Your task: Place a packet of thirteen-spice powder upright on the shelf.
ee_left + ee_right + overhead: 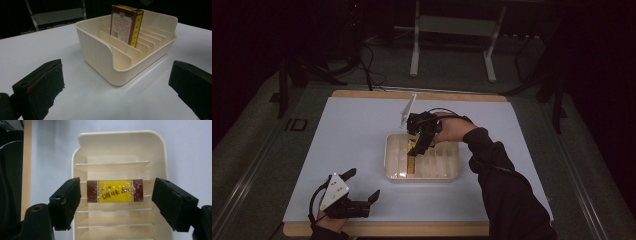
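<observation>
A cream tray (388, 157) with several upright dividers sits at the middle of the white mat. A red and yellow box (412, 162) stands on edge in one of its slots, toward the tray's left side. My right gripper (418, 147) hangs just above the box and points down. In the right gripper view the gripper (116, 197) is open, with a gap between each pad and the box (115, 191) inside the tray (120, 135). My left gripper (362, 185) rests open near the mat's front left, its jaws empty. The left gripper (116, 83) faces the tray (100, 52) and the box (126, 23).
The white mat (352, 135) lies on a wooden board (412, 229) whose edge shows at front and back. A metal stand (452, 45) is on the floor beyond the table. Open mat lies to the left and right of the tray.
</observation>
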